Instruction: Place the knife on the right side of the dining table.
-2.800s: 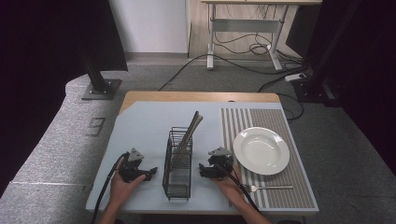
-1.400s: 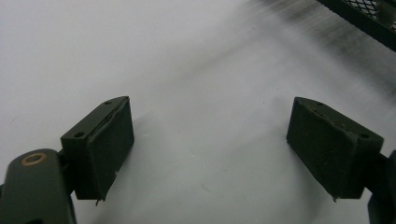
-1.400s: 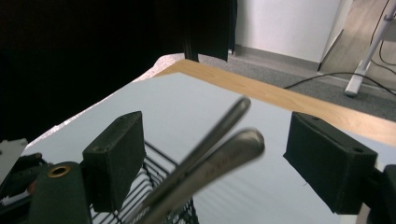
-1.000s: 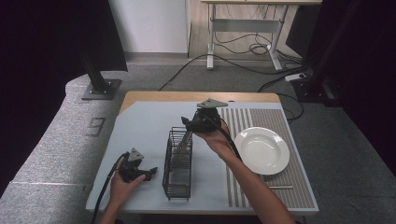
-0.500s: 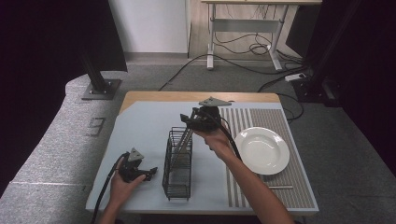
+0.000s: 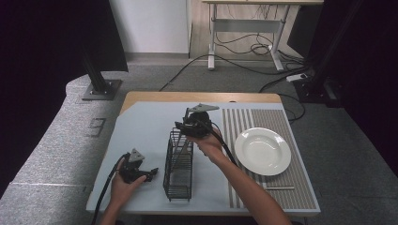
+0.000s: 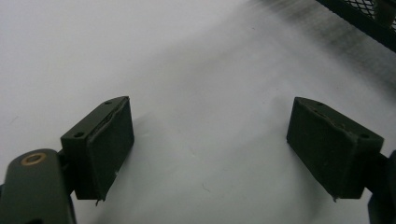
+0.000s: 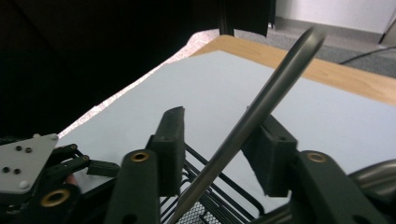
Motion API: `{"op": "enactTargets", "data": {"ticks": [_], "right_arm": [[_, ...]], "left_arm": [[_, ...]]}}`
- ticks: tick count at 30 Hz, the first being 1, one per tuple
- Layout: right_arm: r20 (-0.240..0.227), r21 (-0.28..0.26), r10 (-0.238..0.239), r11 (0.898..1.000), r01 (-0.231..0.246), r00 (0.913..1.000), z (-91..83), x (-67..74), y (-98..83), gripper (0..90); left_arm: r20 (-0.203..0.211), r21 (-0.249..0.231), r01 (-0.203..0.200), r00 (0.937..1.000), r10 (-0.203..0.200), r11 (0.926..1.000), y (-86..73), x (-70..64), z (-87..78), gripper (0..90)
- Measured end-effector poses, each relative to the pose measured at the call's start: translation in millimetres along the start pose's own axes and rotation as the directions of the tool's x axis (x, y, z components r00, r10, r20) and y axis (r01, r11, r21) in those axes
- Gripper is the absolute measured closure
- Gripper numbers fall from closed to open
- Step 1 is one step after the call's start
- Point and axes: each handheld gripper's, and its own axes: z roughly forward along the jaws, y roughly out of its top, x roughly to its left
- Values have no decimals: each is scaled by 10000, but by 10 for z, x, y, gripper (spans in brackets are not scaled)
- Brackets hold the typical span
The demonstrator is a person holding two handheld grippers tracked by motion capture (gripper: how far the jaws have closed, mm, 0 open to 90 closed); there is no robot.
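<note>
A black wire rack (image 6: 179, 164) stands on the pale table mat (image 6: 141, 126); a grey metal utensil handle (image 6: 187, 114) sticks up from its far end. My right gripper (image 6: 182, 126) hovers over that far end. In the right gripper view the handle (image 8: 261, 107) slants up between the two pads, close to the right-hand pad (image 8: 273, 158), with a gap to the other. Those jaws have just been closing around it. My left gripper (image 6: 149, 173) rests on the mat left of the rack, wide open (image 7: 210, 144) with bare mat between its pads.
A white plate (image 6: 262, 151) lies on the striped mat (image 6: 244, 122) at the right, with a thin utensil (image 6: 279, 188) near its front edge. The rack's corner (image 7: 369, 18) lies just beyond the left gripper. The wooden table edge (image 6: 202, 97) runs along the far side.
The right hand came from the table's front to the rack's far end, then edged slightly left and down. Its jaws have narrowed around the handle. The left hand stayed put.
</note>
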Motion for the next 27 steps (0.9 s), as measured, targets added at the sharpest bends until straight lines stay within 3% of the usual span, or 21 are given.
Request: {"op": "enactTargets", "data": {"ticks": [3,7,10,15,21,24,27], "right_arm": [[117,147,-226,9996,224,9997,43,41,-21,636],[-12,275,-130,9995,131,9999,49,62,-54,697],[-54,34,15,10000,-14,10000,20,72,-75,739],[-874,-335,516,9979,-547,9948,-72,50,-86,784],[-1261,-1021,759,9908,-890,9891,-184,58,-85,832],[-989,-1400,374,9888,-512,9944,-254,81,-66,833],[-1214,-1685,382,9840,-585,9919,-342,75,-38,833]], "left_arm": [[3,3,3,10000,-3,10000,0,0,0,142],[5,1,1,10000,-1,10000,0,0,0,142],[5,3,2,10000,-2,10000,0,0,0,141],[4,-1,3,10000,-3,10000,0,1,0,141],[-1,19,-12,10000,12,10000,0,1,-1,141],[-3,13,-9,10000,9,10000,0,2,-1,142],[-7,9,-6,10000,6,10000,0,1,0,141]]}}
